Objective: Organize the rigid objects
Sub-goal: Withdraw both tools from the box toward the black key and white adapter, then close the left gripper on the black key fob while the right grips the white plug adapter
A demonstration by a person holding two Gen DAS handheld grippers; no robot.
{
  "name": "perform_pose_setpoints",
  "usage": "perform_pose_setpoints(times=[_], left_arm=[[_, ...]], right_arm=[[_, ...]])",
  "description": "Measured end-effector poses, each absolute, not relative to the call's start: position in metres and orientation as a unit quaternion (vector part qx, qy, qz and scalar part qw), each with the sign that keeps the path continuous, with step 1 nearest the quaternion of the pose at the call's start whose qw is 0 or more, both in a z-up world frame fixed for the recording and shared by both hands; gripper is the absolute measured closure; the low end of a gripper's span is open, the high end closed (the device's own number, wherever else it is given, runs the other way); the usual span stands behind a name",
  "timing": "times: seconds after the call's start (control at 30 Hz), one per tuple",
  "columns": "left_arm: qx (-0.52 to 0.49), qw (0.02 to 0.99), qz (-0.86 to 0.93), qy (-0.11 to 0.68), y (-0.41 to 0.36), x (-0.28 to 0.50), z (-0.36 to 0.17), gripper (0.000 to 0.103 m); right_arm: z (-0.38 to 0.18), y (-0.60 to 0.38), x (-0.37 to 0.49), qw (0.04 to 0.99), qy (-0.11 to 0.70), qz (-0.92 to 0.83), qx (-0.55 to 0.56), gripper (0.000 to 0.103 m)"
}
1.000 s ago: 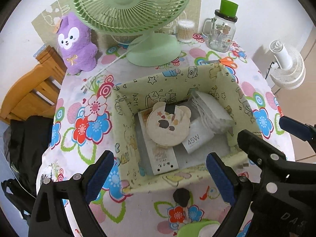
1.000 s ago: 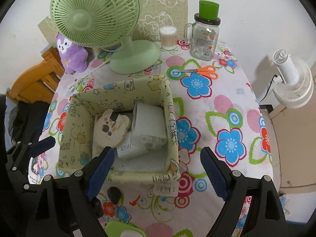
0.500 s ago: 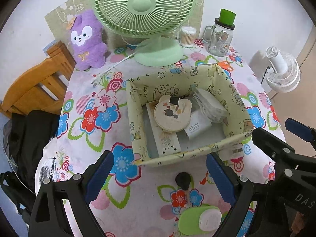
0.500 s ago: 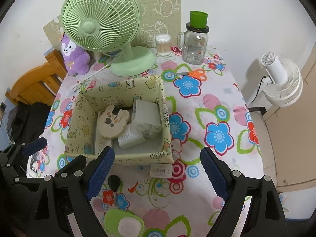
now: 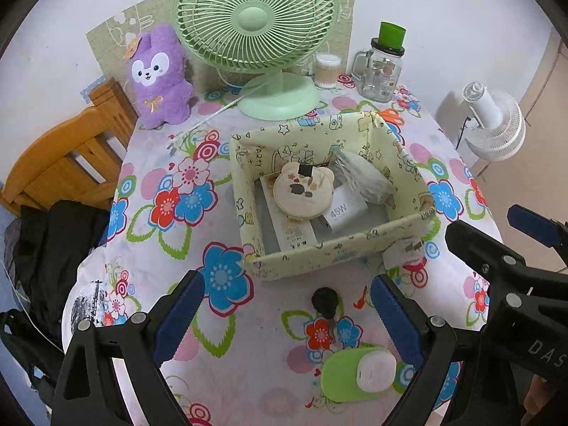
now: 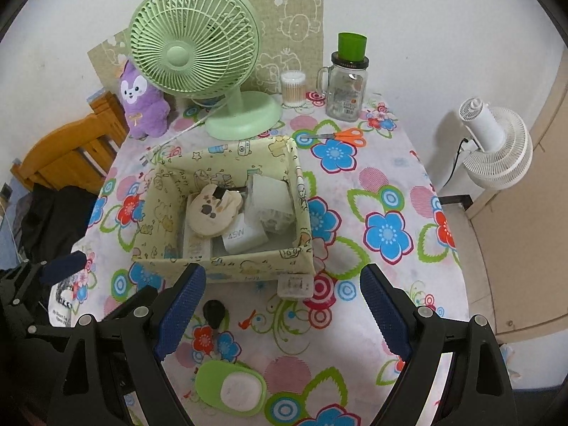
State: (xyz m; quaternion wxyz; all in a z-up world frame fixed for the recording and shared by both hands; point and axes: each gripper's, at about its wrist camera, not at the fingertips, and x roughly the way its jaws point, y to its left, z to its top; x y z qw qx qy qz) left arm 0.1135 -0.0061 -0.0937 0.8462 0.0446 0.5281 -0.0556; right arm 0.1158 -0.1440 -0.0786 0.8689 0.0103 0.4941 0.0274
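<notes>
I am keeping the left gripper (image 5: 284, 314) released and empty above the floral table (image 5: 248, 323), left of the black key fob (image 5: 323, 300). The fabric box (image 6: 227, 266), already holding the bear case (image 6: 213, 211) and the charger (image 6: 243, 238), is sitting just beyond. The right gripper (image 6: 282, 314) is hanging open too. I am worrying that reaching for the green case (image 6: 230, 388) could knock the fob off the near edge.

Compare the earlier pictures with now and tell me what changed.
Both claws, left and right, pulled up and back from the box; more of the table shows, including the green case near its front edge. Both remain open and empty. The box, its contents, the black item and the fan stayed put.
</notes>
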Motion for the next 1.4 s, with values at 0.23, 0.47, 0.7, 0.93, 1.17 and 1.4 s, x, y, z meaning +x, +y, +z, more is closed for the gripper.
perform_pose_setpoints(times=[0.23, 0.47, 0.7, 0.93, 1.17, 1.4], left_arm=[[0.045, 0.848, -0.062, 0.525, -0.003, 0.102, -0.092, 0.007], [0.042, 0.845, -0.067, 0.529, 0.0, 0.095, -0.098, 0.007], [0.036, 0.851, -0.056, 0.522, 0.004, 0.092, -0.108, 0.007], [0.039, 0.844, -0.068, 0.531, -0.001, 0.087, -0.126, 0.007], [0.048, 0.845, -0.073, 0.527, -0.005, 0.083, -0.142, 0.007], [0.043, 0.842, -0.08, 0.532, -0.009, 0.084, -0.157, 0.007]], right_arm=[[-0.076, -0.137, 0.102, 0.87, 0.492, 0.028, 0.006, 0.012], [-0.082, -0.135, 0.093, 0.868, 0.495, 0.027, 0.009, 0.012], [-0.087, -0.138, 0.084, 0.875, 0.484, 0.017, 0.005, 0.012], [-0.102, -0.145, 0.082, 0.869, 0.493, 0.026, 0.012, 0.013], [-0.123, -0.151, 0.08, 0.859, 0.511, 0.029, 0.009, 0.013], [-0.14, -0.151, 0.08, 0.855, 0.516, 0.042, 0.001, 0.013]])
